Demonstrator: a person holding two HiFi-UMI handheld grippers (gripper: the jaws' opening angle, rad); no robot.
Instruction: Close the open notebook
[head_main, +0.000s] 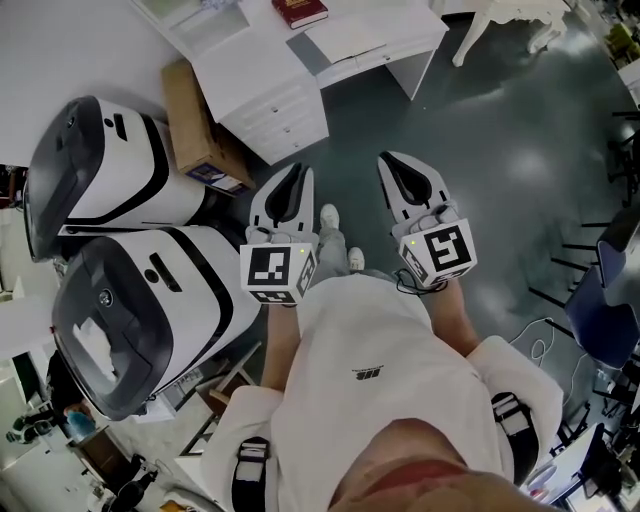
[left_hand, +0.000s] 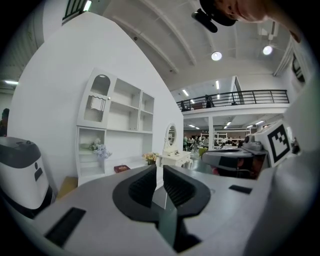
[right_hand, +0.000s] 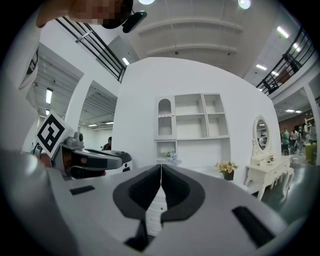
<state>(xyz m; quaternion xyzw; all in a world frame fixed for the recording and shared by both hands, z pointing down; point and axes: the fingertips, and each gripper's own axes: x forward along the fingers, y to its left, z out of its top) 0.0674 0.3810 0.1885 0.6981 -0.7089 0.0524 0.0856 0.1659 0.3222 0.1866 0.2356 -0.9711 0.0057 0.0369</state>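
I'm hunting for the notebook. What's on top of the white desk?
A red book lies on the desk, with flowers to its right in the left gripper view. The head view cuts off the desk's far edge.

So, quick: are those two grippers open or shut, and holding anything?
Left gripper: open just a crack, holding nothing.
Right gripper: shut, holding nothing.

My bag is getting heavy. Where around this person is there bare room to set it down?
The dark floor on the person's right, between the white desk and the blue chair, is bare. The left is crowded: two white pods and a cardboard box.
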